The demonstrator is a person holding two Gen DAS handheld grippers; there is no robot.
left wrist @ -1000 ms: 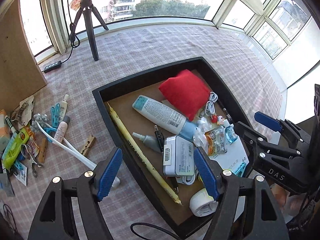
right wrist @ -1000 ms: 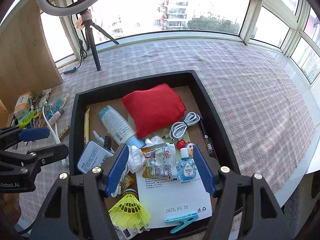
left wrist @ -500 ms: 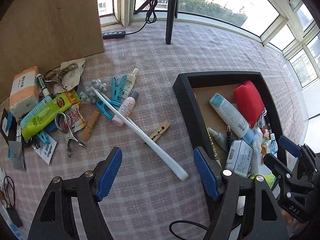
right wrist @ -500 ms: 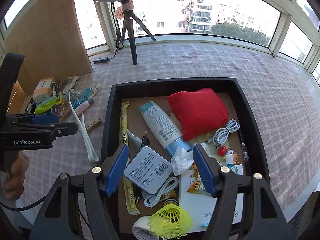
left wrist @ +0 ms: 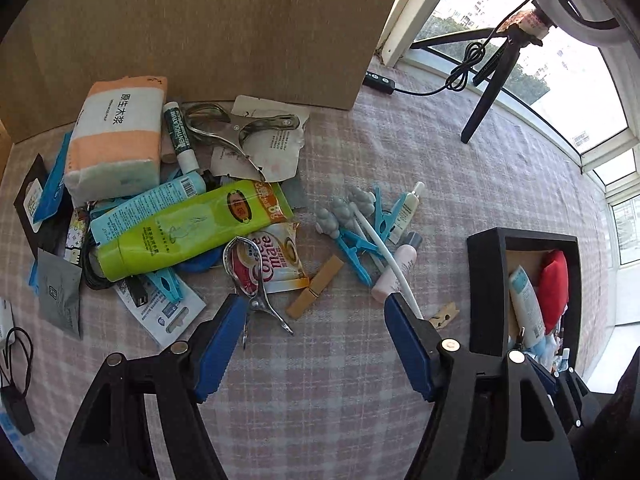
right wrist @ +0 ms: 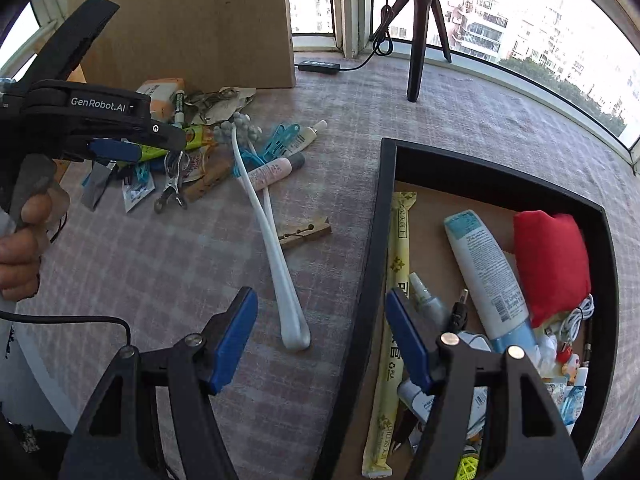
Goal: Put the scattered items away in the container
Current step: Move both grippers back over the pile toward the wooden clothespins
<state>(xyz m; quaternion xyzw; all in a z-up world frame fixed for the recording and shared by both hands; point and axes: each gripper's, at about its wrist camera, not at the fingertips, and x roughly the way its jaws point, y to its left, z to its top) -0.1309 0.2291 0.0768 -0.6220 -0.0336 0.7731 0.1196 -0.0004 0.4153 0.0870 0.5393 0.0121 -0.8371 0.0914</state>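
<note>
A black tray (right wrist: 380,216) with a brown floor holds a red pouch (right wrist: 552,264), a white tube (right wrist: 484,272) and a yellow stick pack (right wrist: 394,300); its corner also shows in the left wrist view (left wrist: 484,292). Scattered items lie on the checked cloth: a green tube (left wrist: 188,228), a tissue pack (left wrist: 116,136), a metal clip (left wrist: 256,292), a wooden peg (left wrist: 316,286), a long white shoehorn (right wrist: 276,248). My left gripper (left wrist: 314,344) is open and empty, just above the metal clip and peg. My right gripper (right wrist: 320,340) is open and empty over the tray's left rim.
A brown board (left wrist: 200,28) stands behind the pile. A tripod (right wrist: 418,36) with a ring light and a cabled switch (right wrist: 318,66) stand at the back by the windows. A black cable (left wrist: 16,360) lies at the left edge.
My left gripper has swung left, away from the tray, to the pile of scattered items. My right gripper has shifted left from over the tray's contents to its left rim. Both stayed open.
</note>
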